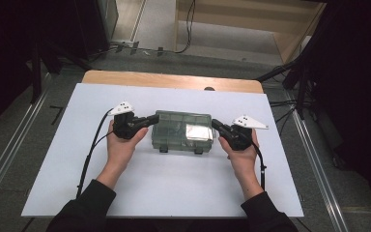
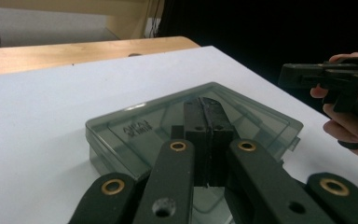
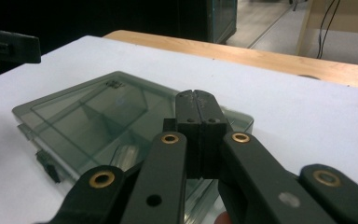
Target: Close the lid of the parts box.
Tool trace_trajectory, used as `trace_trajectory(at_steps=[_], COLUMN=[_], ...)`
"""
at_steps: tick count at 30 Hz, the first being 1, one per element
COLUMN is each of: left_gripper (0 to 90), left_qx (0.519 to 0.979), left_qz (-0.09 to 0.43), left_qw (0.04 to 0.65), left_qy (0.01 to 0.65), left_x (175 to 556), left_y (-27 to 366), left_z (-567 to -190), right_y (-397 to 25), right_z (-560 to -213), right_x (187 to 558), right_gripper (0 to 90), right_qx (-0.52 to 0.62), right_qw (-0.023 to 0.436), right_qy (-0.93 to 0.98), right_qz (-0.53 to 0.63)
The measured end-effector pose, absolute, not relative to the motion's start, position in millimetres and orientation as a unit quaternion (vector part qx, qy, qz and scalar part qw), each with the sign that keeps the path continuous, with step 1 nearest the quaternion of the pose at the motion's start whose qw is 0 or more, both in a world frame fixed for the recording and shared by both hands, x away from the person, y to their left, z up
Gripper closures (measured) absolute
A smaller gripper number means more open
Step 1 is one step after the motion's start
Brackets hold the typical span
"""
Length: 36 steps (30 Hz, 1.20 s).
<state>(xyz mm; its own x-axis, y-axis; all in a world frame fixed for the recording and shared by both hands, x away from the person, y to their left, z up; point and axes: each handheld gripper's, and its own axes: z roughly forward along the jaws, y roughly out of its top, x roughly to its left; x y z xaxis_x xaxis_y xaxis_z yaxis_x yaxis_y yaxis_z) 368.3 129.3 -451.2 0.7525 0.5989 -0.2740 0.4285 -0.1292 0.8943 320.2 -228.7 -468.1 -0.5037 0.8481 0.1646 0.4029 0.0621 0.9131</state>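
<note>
compartment box (image 1: 182, 132), smoky clear plastic with its lid down, lies flat near the middle of the white counter (image 1: 53, 159), its two dark latches on the edge facing the person. at its left end the left hand-held gripper (image 1: 155, 119) points in from the side, jaws pressed together with nothing between them, tips at the box's left edge (from its own camera the closed tips sit over the lid (image 2: 200, 112)). inside, dividers show through the lid, and something pale lies in a right-hand compartment. at the right end the right hand-held gripper (image 1: 215, 124) mirrors it, jaws likewise together and empty, tips just beside the box's right edge.
</note>
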Motion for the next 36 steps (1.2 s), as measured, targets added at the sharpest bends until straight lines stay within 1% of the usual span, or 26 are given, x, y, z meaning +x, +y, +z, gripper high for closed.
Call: trace_trajectory(at_steps=[9, 12, 14, 16, 22, 36], left_gripper=[89.5, 89.5, 89.5, 89.4, 89.4, 89.2], left_qx=[0.737, 0.74, 0.735, 0.739, 0.744, 0.751], left_qz=[0.077, 0.075, 0.072, 0.08, 0.089, 0.088], left_qw=[0.571, 0.565, 0.569, 0.563, 0.555, 0.542], left_qy=[0.353, 0.356, 0.363, 0.362, 0.36, 0.367], left_x=[347, 344, 341, 338, 334, 334], left_y=[136, 137, 138, 137, 137, 141], left_z=[-465, -470, -474, -477, -480, -492], right_y=[-226, -225, -224, -222, -218, -215], right_z=[-478, -480, -480, -481, -484, -496], right_x=[304, 301, 298, 294, 288, 286], right_gripper=[87.5, 87.5, 87.5, 87.5, 87.4, 86.5], right_qx=[0.45, 0.455, 0.455, 0.453, 0.45, 0.452], right_qw=[0.204, 0.199, 0.199, 0.2, 0.204, 0.204], right_qy=[0.7, 0.697, 0.698, 0.699, 0.706, 0.719], right_qz=[0.516, 0.517, 0.516, 0.516, 0.507, 0.486])
